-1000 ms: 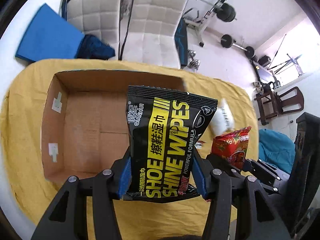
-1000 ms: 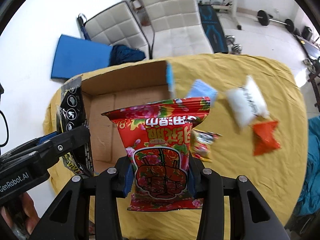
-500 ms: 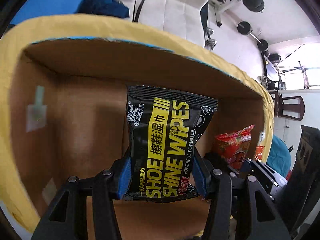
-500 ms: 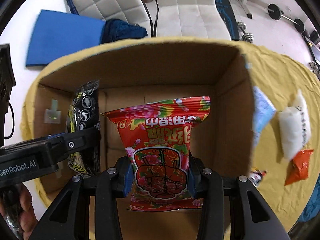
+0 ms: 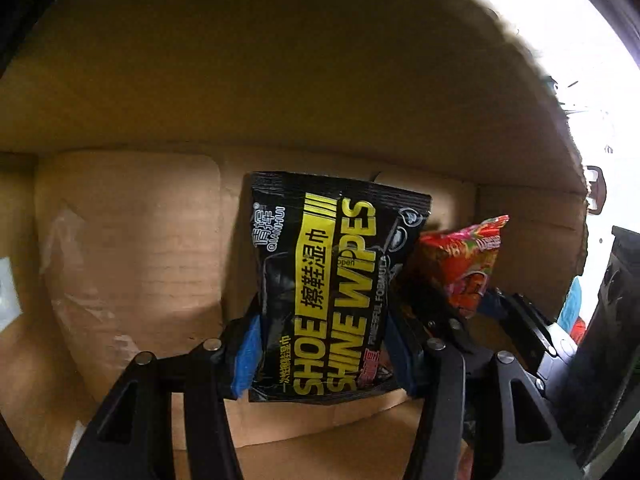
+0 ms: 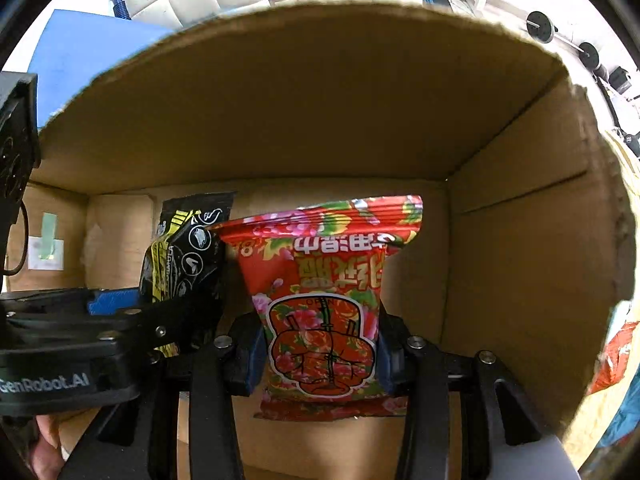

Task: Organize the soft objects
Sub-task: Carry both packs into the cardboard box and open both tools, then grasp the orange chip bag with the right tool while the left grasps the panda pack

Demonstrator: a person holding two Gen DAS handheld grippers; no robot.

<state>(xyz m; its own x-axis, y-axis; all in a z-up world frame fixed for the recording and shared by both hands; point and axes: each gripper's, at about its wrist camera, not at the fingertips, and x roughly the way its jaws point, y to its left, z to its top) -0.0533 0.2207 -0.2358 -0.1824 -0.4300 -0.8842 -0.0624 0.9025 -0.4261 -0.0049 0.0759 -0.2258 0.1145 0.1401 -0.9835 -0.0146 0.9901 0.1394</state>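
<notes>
Left wrist view: a sec ago this cam looked down on the whole cardboard box (image 5: 280, 80) from above w/ yellow cloth round it; now brown walls fill nearly the whole frame, so the left gripper (image 5: 324, 344) has dropped well inside. That puts the black shoe wipes pack (image 5: 332, 280) about at drop-off depth, I'd judge, though it's not released yet: both blue pads pinch its lower sides, jaws pressed in on it. Pack sits center frame, long axis running up the frame w/ a slight lean to the right, sealed top edge toward the box floor, "SHOE SHINE WIPES" print reading bottom to top. Just right of it, the red floral pack (image 5: 464, 264) pokes in, its corner touching or overlapping the black one; can't tell which. Right wrist view: same story, the box rim was only halfway up the frame half a sec ago, now far wall and right wall wrap the view, so the right gripper (image 6: 320, 356) has gone in too. It clamps the red floral pack (image 6: 324, 304) at its lower half, pads squeezed onto both edges. Pack is center frame, long axis up the frame, crimped end toward the box floor, print upside down to the cam. The black pack (image 6: 188, 248) and left gripper (image 6: 120, 312) sit left of center, packs meeting at the upper corners. Both items in box, side by side; letting go looks like what's left for this pair.
</notes>
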